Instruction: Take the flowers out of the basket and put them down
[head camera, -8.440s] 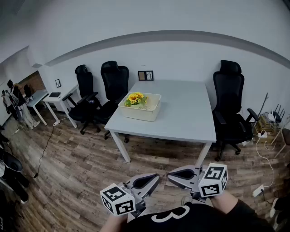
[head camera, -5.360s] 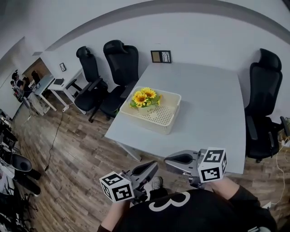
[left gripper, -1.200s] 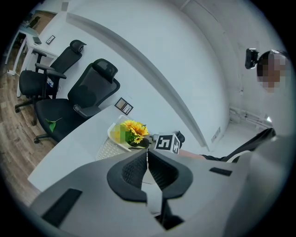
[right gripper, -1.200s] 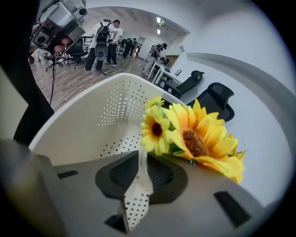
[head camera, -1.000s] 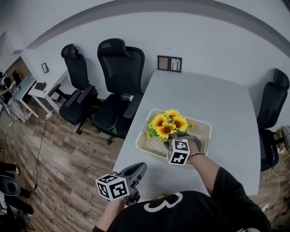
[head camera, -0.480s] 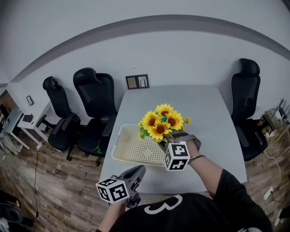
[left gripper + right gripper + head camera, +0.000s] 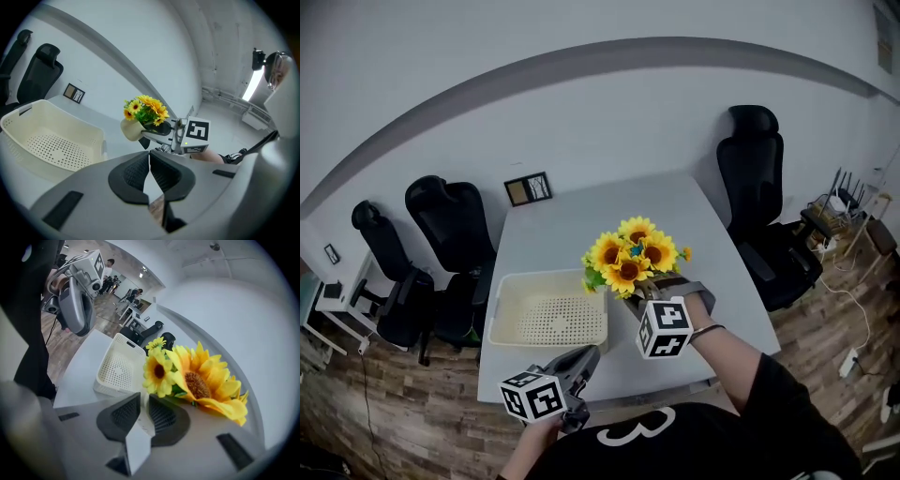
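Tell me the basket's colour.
The basket is cream, with a perforated floor. It shows best in the head view.

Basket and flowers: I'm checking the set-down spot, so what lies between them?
Nothing: only bare table shows between the basket and the flowers in the left gripper view.

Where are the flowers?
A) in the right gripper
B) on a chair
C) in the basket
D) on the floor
A: the right gripper is shut on the pot of the flowers, holding them over the table, beside the basket and not in it.
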